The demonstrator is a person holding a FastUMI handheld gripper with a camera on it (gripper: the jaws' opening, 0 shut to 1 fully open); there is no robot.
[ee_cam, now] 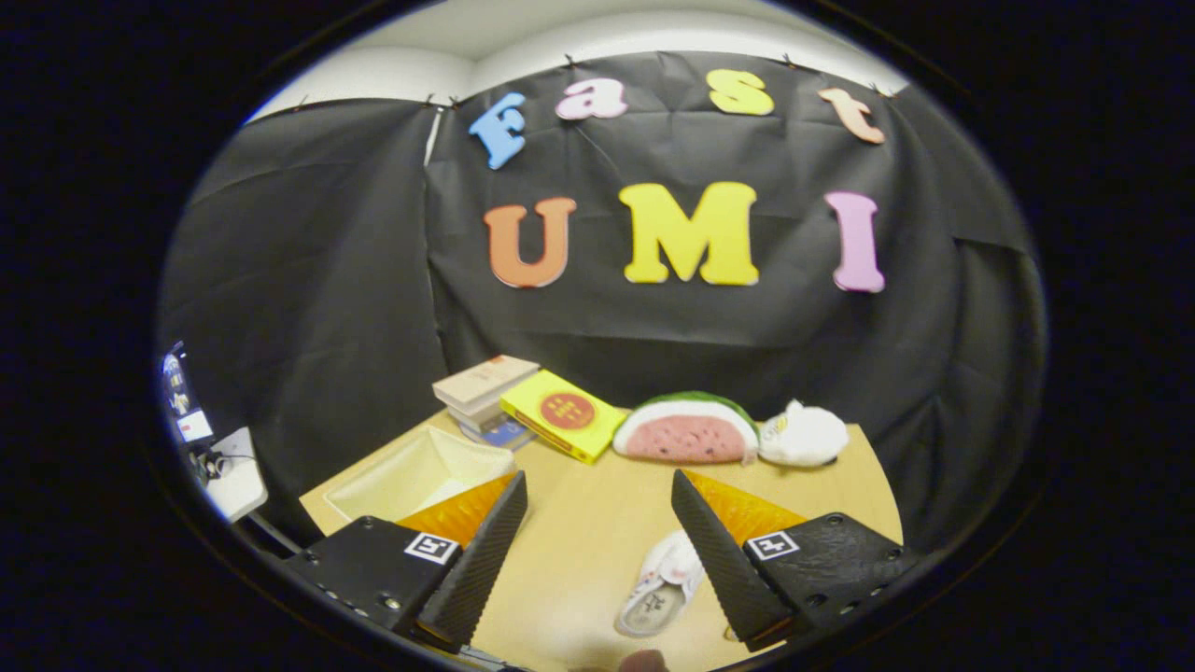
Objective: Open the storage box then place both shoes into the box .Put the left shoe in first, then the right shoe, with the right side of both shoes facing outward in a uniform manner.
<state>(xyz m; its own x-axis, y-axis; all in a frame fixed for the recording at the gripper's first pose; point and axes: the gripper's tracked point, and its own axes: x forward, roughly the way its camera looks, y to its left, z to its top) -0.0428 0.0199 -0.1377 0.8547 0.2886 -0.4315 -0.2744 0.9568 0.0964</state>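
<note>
One shoe [661,581] in sight, pale with a soft upper, lying on the wooden table [588,532] between the fingers, close to the right one. The hand-held gripper [597,509] hangs above the table, ribbed fingers spread wide, gripping nothing. On the left, one cream, open-topped storage box [411,476]. At the far edge: a small stack of books [483,389], one flat yellow box [563,414], one watermelon-slice plush [688,430], one white plush [804,435].
</note>
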